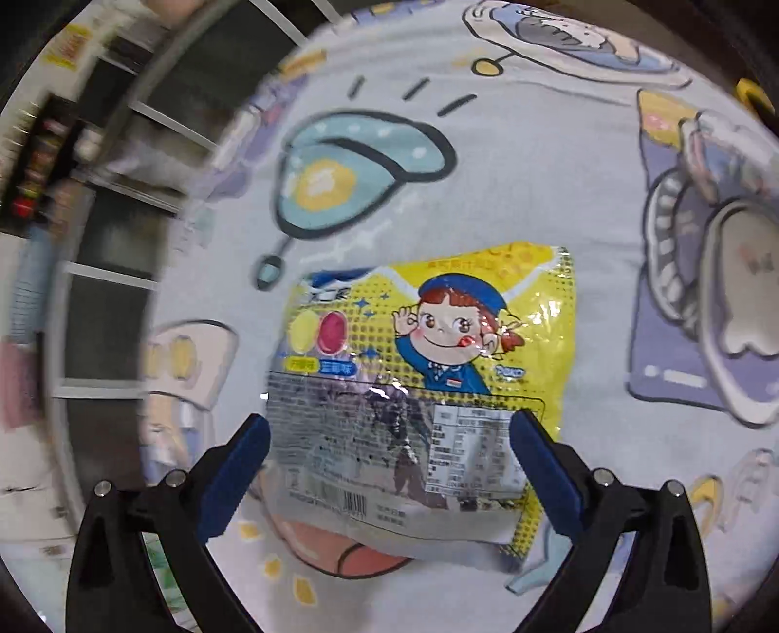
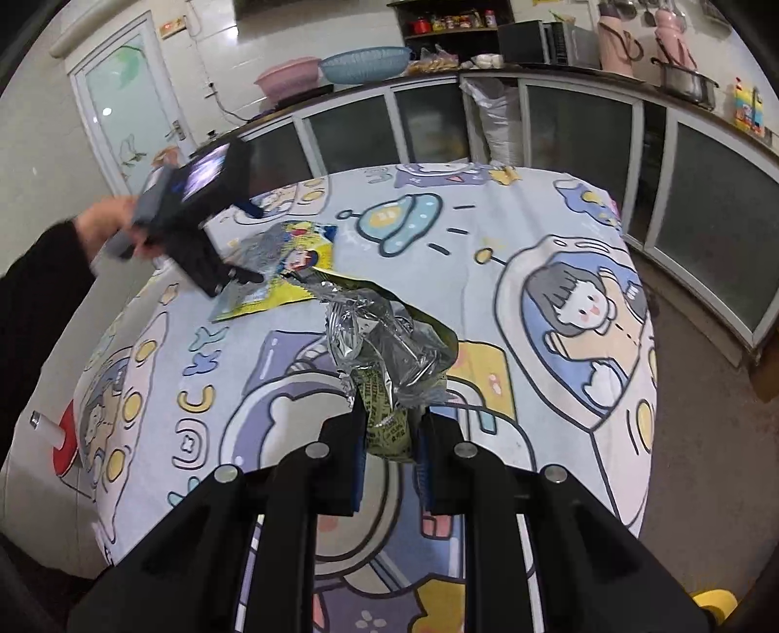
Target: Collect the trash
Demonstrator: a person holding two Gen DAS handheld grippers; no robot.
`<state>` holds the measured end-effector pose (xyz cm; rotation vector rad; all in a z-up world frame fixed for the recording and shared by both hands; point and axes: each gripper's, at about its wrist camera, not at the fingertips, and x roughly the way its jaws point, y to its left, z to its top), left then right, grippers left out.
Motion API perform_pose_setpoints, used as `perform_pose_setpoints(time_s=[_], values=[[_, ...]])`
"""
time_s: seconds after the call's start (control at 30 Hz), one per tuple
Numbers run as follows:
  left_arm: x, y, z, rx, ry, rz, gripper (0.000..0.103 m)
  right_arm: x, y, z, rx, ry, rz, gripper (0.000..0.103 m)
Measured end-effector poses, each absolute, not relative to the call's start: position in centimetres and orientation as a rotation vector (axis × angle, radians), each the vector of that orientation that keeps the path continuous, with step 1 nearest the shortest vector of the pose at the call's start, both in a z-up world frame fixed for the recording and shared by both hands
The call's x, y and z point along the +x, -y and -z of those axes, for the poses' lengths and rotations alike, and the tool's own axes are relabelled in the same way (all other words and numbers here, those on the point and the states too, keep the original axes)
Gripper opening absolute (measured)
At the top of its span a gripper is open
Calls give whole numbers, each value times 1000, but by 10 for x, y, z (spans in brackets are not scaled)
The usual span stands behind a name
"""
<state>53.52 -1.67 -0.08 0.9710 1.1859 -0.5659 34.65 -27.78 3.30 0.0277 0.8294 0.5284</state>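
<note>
Two blue-padded fingers of the left tool [image 1: 389,433] stand wide apart at the bottom of the left wrist view, one on each side of a flat, glossy yellow plastic snack bag printed with a cartoon girl in a blue cap [image 1: 428,370]. Neither pad clearly touches the bag. It lies in the centre of the frame on the tabletop, which is covered by a pale cloth with cartoon spaceship prints [image 1: 511,195]. The bag's nearer half is grey with fine print and a barcode, and its film is creased and shiny. At the far left, blurred dark cabinet doors with white frames [image 1: 107,272] curve up the edge.

In the right wrist view, the right tool [image 2: 392,438] at lower centre is closed on a crumpled olive-green and silver foil wrapper [image 2: 389,355], pinched at its narrow printed end while the crinkled foil flares open above the fingers. Behind it, toward the upper left, the yellow bag [image 2: 282,272] lies on the cloth [image 2: 487,302], with the blurred left tool [image 2: 243,243] over it, held by a hand in a black sleeve. Along the top, a counter [image 2: 438,73] carries a pink plastic basin [image 2: 287,78], a blue woven basket [image 2: 365,63], a dark microwave [image 2: 550,44] and two pink flasks [image 2: 618,44].
</note>
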Motion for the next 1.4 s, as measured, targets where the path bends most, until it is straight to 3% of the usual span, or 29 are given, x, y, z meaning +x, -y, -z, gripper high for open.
perform_pose_setpoints(time_s=[0.23,0.6,0.67,0.77,0.83,0.87,1.1,1.17,1.2,1.27,1.3,1.33,1.4], values=[[581,15,26,928,-1377,647,95,349,266,-39,26,-813,-593,17],[588,14,51,883,-1336,605,95,341,261,-42,33,-799,-633,18],[578,18,53,887,-1316,605,91,340,262,-42,38,-800,-635,18],[559,22,48,874,-1305,684,55,339,264,-44,39,-798,-629,18],[548,31,48,869,-1297,741,5,338,265,-45,38,-793,-619,18],[545,35,49,858,-1298,751,0,339,265,-46,41,-792,-616,18],[547,26,39,765,-1298,710,0,327,259,-55,40,-778,-633,18],[535,22,32,787,-1290,703,0,322,259,-59,34,-769,-632,18],[518,26,24,823,-1286,722,5,321,260,-60,36,-768,-635,18],[487,35,16,931,-1257,748,36,318,262,-64,43,-758,-640,18],[469,40,12,1001,-1207,748,75,317,263,-65,44,-754,-645,18],[455,46,11,1062,-1161,729,96,316,263,-65,45,-749,-646,18],[435,57,14,1153,-1119,690,96,315,263,-65,51,-744,-649,18]])
